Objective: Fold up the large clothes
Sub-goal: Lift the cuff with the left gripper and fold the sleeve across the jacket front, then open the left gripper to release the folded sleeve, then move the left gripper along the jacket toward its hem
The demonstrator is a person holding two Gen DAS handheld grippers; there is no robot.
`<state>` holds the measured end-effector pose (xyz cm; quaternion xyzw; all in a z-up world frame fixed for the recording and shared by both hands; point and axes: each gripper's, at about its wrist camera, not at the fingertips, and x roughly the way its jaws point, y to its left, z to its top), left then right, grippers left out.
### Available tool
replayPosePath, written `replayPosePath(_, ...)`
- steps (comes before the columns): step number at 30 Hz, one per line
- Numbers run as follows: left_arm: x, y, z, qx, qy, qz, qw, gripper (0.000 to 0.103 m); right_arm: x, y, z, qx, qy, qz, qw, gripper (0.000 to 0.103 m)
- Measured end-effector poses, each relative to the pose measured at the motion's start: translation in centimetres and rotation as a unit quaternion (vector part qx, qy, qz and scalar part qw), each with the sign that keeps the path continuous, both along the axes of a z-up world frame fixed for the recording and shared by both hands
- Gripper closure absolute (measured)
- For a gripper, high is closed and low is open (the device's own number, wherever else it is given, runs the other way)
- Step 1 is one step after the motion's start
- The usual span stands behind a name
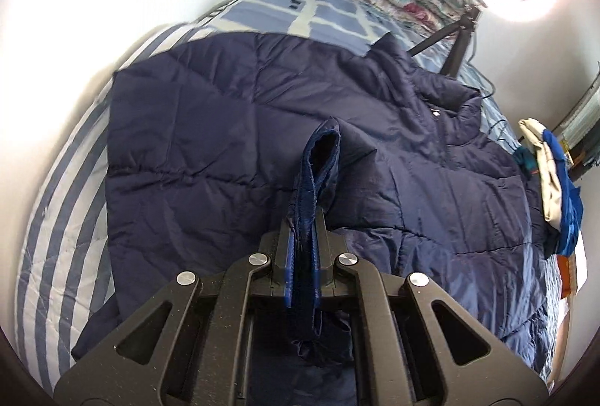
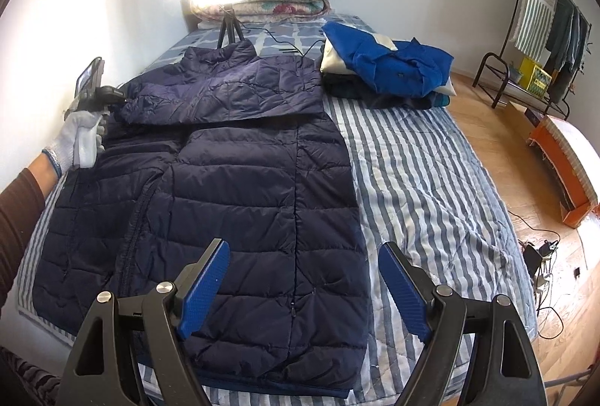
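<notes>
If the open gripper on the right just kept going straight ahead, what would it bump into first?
Most likely the navy puffer jacket lying on the bed: the right gripper points at its lower body, jaws open. How far off is unclear.

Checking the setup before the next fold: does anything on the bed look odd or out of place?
Yes, one thing: a ring light on a tripod stands on the striped bedcover, just behind the navy puffer jacket, its cable trailing across the bed.
</notes>
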<state>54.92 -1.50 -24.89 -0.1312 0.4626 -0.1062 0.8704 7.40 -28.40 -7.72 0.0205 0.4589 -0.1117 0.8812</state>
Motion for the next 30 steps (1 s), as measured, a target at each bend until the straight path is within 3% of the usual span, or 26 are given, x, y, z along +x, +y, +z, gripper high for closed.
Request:
replayPosePath(5, 0.4, -0.8, -0.2, 0.043, -0.003, -0.003, 0.9991, 0.096, 0.1, 0.5, -0.2, -0.001, 0.005, 0.009, 1.000, 0.019)
replayPosePath(8, 0.7, -1.6, -0.3, 0.080, 0.000, -0.002, 0.9968, 0.085, 0.0, 0.4, -0.1, -0.002, 0.003, 0.005, 1.000, 0.019)
replayPosePath(12, 0.7, -1.6, 0.3, 0.128, -0.010, 0.016, 0.9916, 0.064, -0.1, 0.3, 0.0, -0.002, 0.000, 0.003, 1.000, 0.019)
replayPosePath(14, 0.5, -1.2, 0.6, 0.149, -0.015, 0.028, 0.9883, 0.061, -0.1, 0.3, 0.0, -0.003, 0.001, 0.004, 1.000, 0.019)
replayPosePath(18, -0.8, 0.1, 2.1, 0.140, -0.018, 0.039, 0.9892, 0.061, -0.2, 0.2, 0.1, -0.007, 0.001, 0.002, 1.000, 0.019)
replayPosePath(24, -5.3, 1.2, 7.2, 0.129, -0.058, 0.011, 0.9899, 0.061, -0.9, -0.5, 0.5, -0.017, -0.009, -0.010, 1.000, 0.019)
replayPosePath(30, -11.1, 3.1, 13.3, 0.111, -0.094, -0.014, 0.9893, 0.048, -1.6, -1.5, 1.4, -0.026, -0.024, -0.022, 0.999, 0.019)
